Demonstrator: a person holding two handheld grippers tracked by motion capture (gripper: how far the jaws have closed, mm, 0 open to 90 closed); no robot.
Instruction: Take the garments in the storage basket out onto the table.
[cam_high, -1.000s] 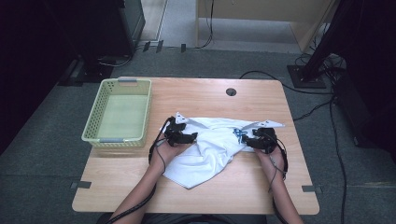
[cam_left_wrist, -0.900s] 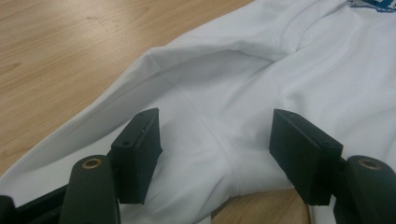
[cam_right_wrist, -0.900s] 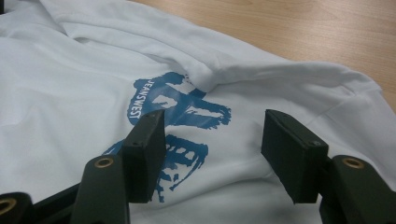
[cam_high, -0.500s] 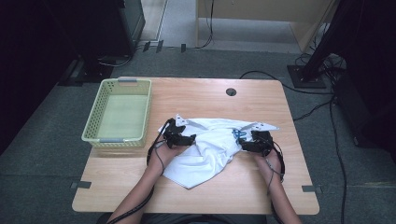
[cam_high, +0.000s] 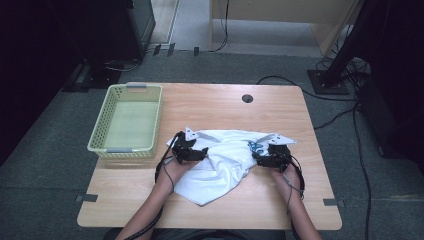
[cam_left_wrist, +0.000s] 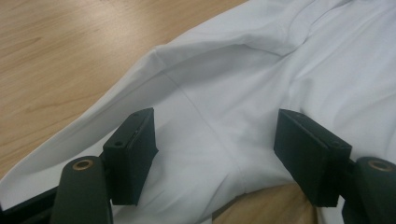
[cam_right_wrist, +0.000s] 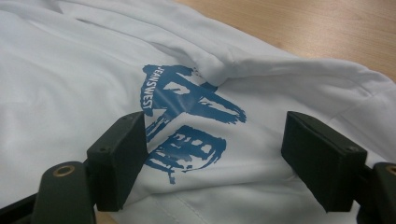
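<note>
White shirt (cam_high: 222, 160) lies crumpled on the wooden table (cam_high: 215, 107), in the middle of the half nearest the person and reaching toward the near edge, with a blue printed logo (cam_right_wrist: 187, 116) showing on its right part.

Both grippers have just been opening. The left gripper (cam_high: 192, 152) rests at the shirt's left edge; in the left gripper view its jaws stand well apart, with flat cloth lying between them and neither pad pressing on it. The right gripper (cam_high: 267, 157) sits at the shirt's right side, and the right gripper view shows the same thing: jaws spread wide, the logo between them, no fold pinched. Its jaws have widened the more of the two. Compared with a second ago, the shirt keeps much the same outline and the hands have barely shifted.

My reading is that whatever hold the grippers had on the cloth is now let go, so the shirt rests on its own and is not being carried. The green basket (cam_high: 127, 120) at the table's far left corner stands empty, well apart from the shirt. A fresh hold on the cloth seems the likely next need before any folding or lifting.
</note>
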